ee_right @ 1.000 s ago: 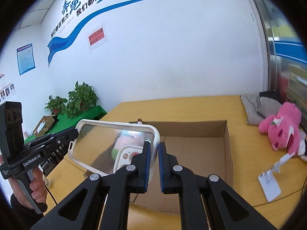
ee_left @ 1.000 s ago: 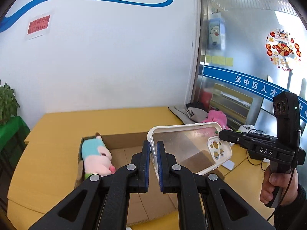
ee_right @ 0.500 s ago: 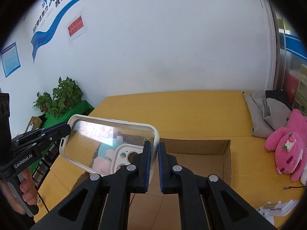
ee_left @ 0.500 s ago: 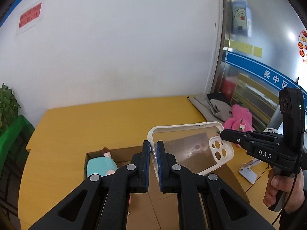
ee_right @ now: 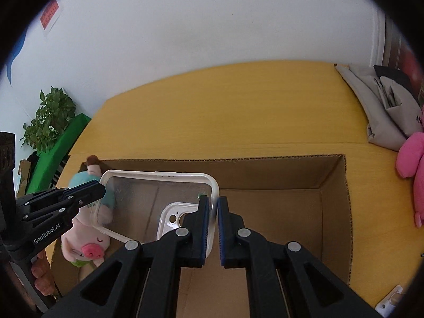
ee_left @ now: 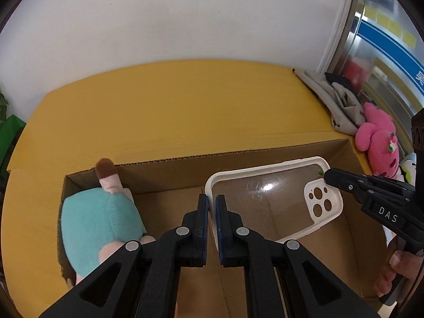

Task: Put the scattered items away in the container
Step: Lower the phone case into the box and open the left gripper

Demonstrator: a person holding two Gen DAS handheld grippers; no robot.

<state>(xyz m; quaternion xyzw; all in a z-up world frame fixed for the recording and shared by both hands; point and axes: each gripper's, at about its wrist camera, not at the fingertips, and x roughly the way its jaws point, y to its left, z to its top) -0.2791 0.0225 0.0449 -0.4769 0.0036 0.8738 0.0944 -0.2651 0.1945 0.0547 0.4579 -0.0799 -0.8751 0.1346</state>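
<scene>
A clear phone case with a white rim hangs over the open cardboard box. My left gripper is shut on its left edge. My right gripper is shut on its opposite edge by the camera cutout, and shows from the side in the left wrist view. The case also shows in the right wrist view, above the box. A plush pig in a teal top lies in the box's left end, also in the right wrist view.
A pink plush toy and a grey folded cloth lie on the yellow table to the right of the box. A white phone stand sits at the near right. A potted plant stands beyond the table's left edge.
Both grippers have tilted down and lowered the phone case together, from above the table to just over the box's inside. The box now fills the lower view.
</scene>
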